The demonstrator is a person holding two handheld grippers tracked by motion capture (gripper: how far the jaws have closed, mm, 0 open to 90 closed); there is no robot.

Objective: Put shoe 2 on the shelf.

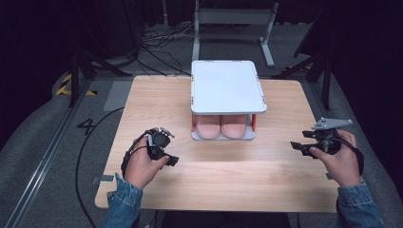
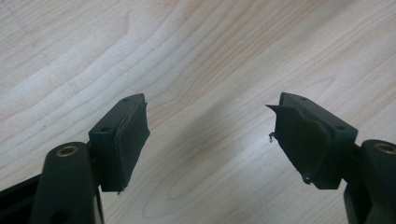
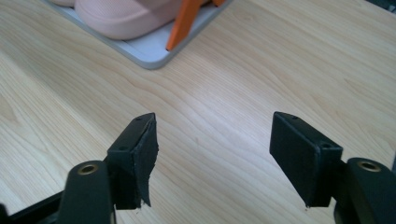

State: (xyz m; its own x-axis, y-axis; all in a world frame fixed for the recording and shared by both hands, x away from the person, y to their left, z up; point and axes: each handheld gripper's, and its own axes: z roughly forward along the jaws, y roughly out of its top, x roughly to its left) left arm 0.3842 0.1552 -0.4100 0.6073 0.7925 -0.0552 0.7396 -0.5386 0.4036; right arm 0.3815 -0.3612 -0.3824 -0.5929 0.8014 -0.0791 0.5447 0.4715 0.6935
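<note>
A small white two-level rack (image 1: 227, 88) with orange posts stands at the middle back of the wooden table (image 1: 214, 175). A pair of pink shoes (image 1: 221, 126) sits on its lower shelf, toes toward me. My left gripper (image 1: 167, 154) is held over the table's left front, open, with bare wood between its pads (image 2: 128, 140). My right gripper (image 1: 300, 147) hovers at the right side, open and empty. In the right gripper view, a pink shoe (image 3: 126, 16), an orange post (image 3: 182, 21) and the rack's base corner (image 3: 152, 49) lie beyond the jaws.
The rack's top shelf is a bare white panel. A metal stand (image 1: 233, 28) and cables (image 1: 161, 45) lie on the floor behind the table. Black tripod legs (image 1: 95, 64) stand at the far left and far right.
</note>
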